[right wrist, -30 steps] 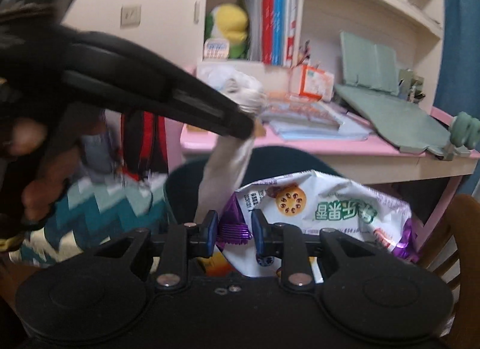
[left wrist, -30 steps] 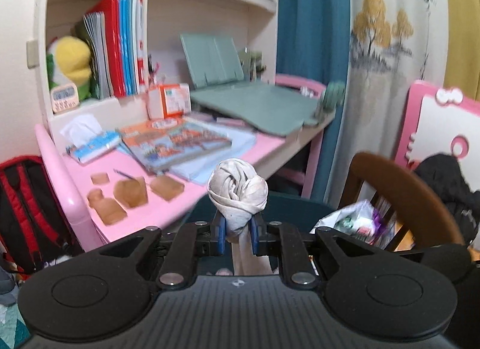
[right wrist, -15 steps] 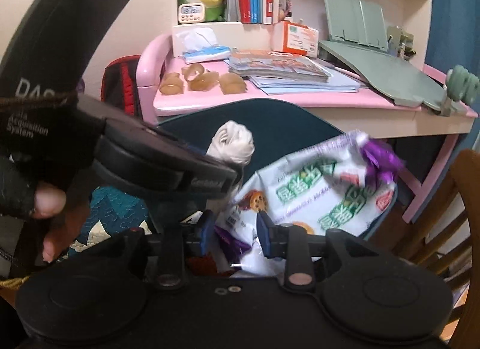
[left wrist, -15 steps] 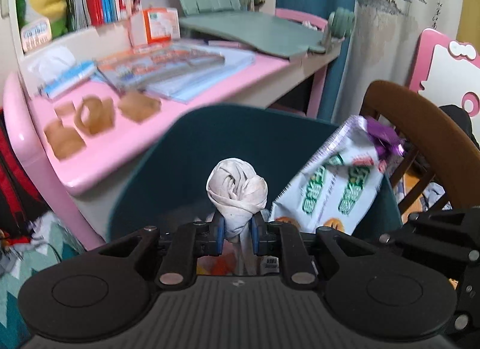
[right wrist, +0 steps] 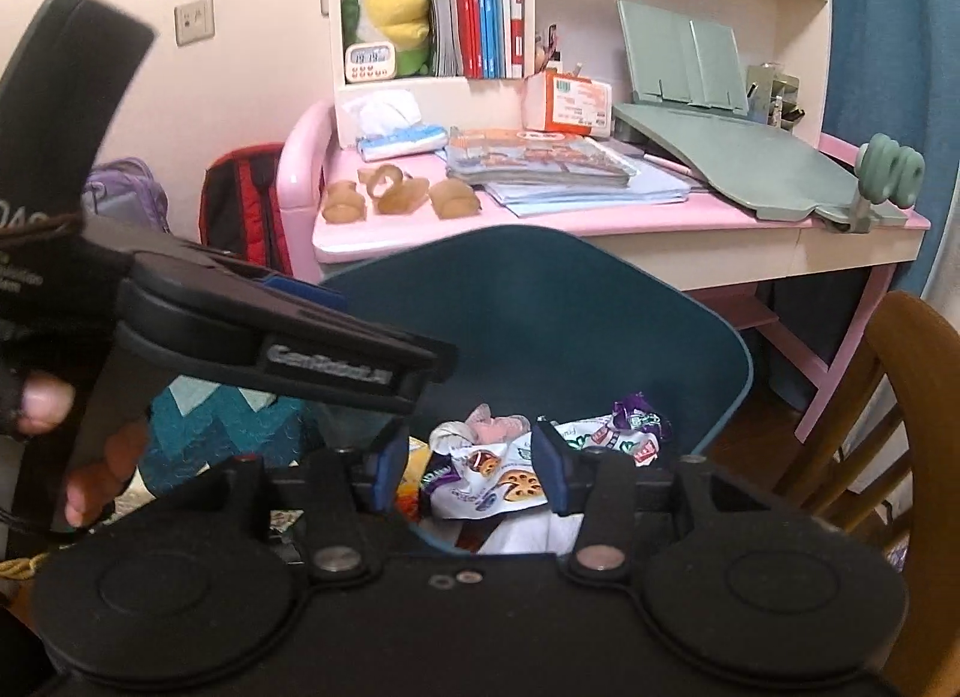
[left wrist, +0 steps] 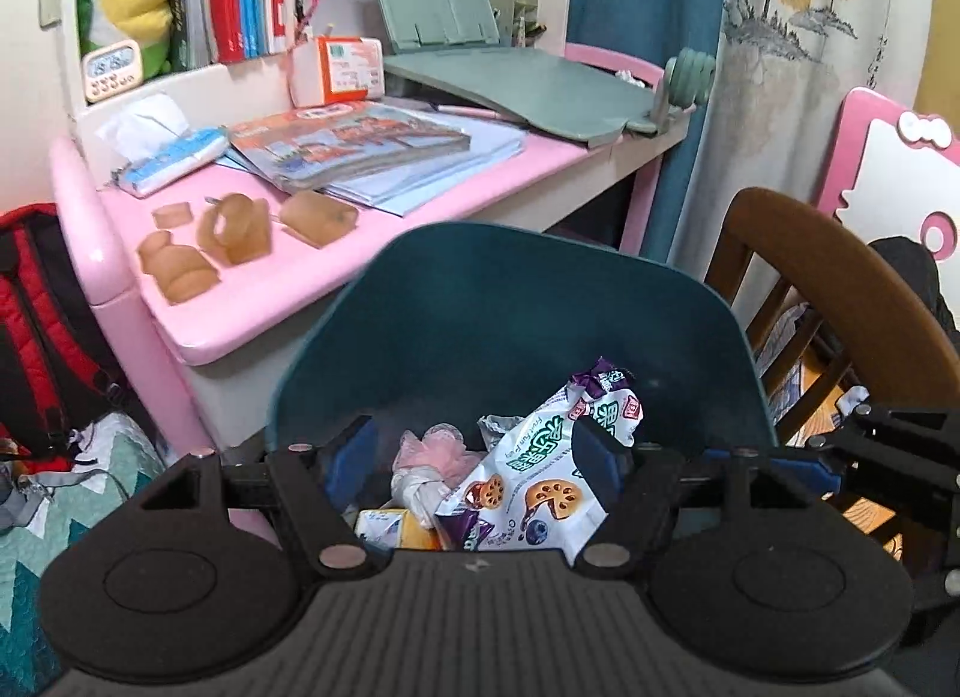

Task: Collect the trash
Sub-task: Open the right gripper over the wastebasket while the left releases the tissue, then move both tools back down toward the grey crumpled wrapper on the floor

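Note:
A dark teal trash bin (left wrist: pixel 528 301) stands in front of the pink desk; it also shows in the right wrist view (right wrist: pixel 540 301). Inside lie a white snack bag with cookie pictures (left wrist: pixel 540 487) (right wrist: pixel 510 481), a crumpled white tissue wad (left wrist: pixel 414 487) (right wrist: pixel 450 433), a pink scrap (left wrist: pixel 441 442) and a yellow carton (left wrist: pixel 390 523). My left gripper (left wrist: pixel 474 457) is open and empty above the bin. My right gripper (right wrist: pixel 468 469) is open and empty above the bin. The left gripper's body (right wrist: pixel 270 349) crosses the right wrist view at left.
The pink desk (left wrist: pixel 372 253) holds books (left wrist: pixel 354 145), brown peel-like pieces (left wrist: pixel 234 229), a tissue pack (left wrist: pixel 174 163) and a green book stand (left wrist: pixel 516 73). A wooden chair (left wrist: pixel 840 289) stands right of the bin. A red backpack (left wrist: pixel 42 325) sits at left.
Both grippers have opened over the bin. The tissue wad has left the left gripper and the snack bag the right; both now lie in the bin.

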